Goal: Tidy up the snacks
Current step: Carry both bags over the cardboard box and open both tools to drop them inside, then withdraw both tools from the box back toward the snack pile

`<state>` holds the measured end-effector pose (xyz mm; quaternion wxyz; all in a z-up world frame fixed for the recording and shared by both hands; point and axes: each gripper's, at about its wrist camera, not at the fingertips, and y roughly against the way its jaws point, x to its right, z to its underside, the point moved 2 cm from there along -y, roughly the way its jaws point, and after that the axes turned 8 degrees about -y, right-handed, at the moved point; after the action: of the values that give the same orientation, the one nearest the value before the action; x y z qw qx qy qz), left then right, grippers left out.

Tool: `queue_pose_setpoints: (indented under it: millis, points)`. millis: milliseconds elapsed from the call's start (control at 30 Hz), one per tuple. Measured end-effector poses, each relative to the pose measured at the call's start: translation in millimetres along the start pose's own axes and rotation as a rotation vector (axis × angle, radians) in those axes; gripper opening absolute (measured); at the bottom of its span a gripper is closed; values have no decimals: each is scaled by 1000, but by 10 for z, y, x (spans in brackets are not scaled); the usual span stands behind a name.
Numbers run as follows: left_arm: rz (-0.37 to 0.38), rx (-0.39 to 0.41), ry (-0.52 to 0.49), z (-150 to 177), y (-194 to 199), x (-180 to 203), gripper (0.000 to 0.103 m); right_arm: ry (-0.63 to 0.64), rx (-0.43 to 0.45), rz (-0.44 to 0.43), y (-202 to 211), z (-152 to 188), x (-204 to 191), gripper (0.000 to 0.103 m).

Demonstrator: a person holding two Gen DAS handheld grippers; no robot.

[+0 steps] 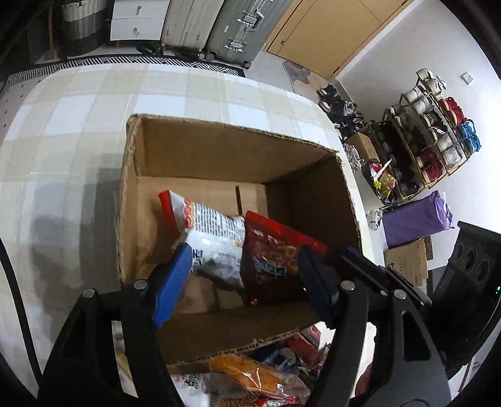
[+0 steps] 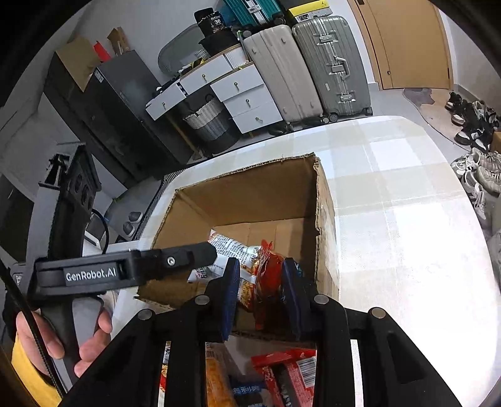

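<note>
Left gripper (image 2: 131,269) side plate: white lettering "GenRobot.AI".
Black round container (image 2: 213,22) on top of the white drawers: number "36", smaller script above it unreadable.
White snack packet (image 1: 209,231) in the cardboard box: dense printed text, too small to read.
Blue packet (image 2: 247,389) in the foreground pile: white characters, not legible.
</note>
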<state>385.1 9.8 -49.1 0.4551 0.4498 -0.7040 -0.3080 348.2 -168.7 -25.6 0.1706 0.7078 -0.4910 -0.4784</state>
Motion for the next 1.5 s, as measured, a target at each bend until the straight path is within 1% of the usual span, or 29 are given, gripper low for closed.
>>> queue_pose_setpoints:
  millis: [67,133,200,233,300,367,433,500,567,600,667,700,833,900,933,1033,1100,1133,1200,1267,1300,1367,1467,1500]
  points:
    - [-5,12,-4,12,44,17,67,2,7,-14,26,11,-14,29]
    - [-28,47,-13,42,140,45,67,5,19,-24,68,0,-46,29]
    - [-41,71,-18,61,238,66,74,13,30,-41,131,16,-76,29]
    - [-39,78,-21,82,304,84,80,19,33,-57,168,24,-102,29]
    - [-32,90,-30,125,429,119,80,52,41,-103,274,54,-179,32]
    - [-47,126,-47,208,619,161,82,89,71,-123,405,98,-245,39]
    - [-70,163,-61,307,817,211,85,106,100,-142,538,164,-289,39]
    - [-77,204,-79,438,1029,278,87,108,121,-162,675,236,-313,40]
    - [-76,247,-104,602,1251,366,87,127,129,-168,785,326,-367,46]
    - [-85,266,-119,694,1354,417,87,146,134,-167,840,377,-404,46]
    - [-131,304,-144,900,1566,526,87,183,156,-157,978,495,-467,46]
    - [-138,320,-152,976,1641,567,87,188,164,-159,1036,546,-481,46]
    - [-180,413,-176,1361,2070,764,88,165,209,-173,1350,782,-476,46]
    - [-198,451,-191,1533,2240,857,95,152,234,-172,1504,872,-469,48]
    - [-214,474,-202,1643,2338,913,102,144,247,-166,1578,911,-463,48]
    - [-256,533,-237,1942,2611,1059,102,135,266,-162,1782,1050,-462,49]
    - [-263,549,-241,2089,2742,1127,102,138,270,-152,1858,1110,-476,50]
    - [-248,552,-241,2178,2802,1160,102,140,274,-148,1891,1144,-484,51]
    - [-246,554,-230,2334,2882,1182,102,147,281,-145,1967,1251,-503,58]
    - [-243,555,-221,2496,2946,1197,102,166,304,-133,2047,1365,-531,71]
    - [-246,556,-214,2560,2956,1189,102,180,323,-130,2092,1430,-544,73]
    - [-260,552,-201,2677,2948,1139,102,209,344,-120,2156,1574,-567,85]
    - [-269,555,-181,2923,2901,1025,102,256,368,-87,2181,1791,-555,87]
    - [-275,554,-178,2947,2841,990,102,271,372,-79,2159,1874,-525,87]
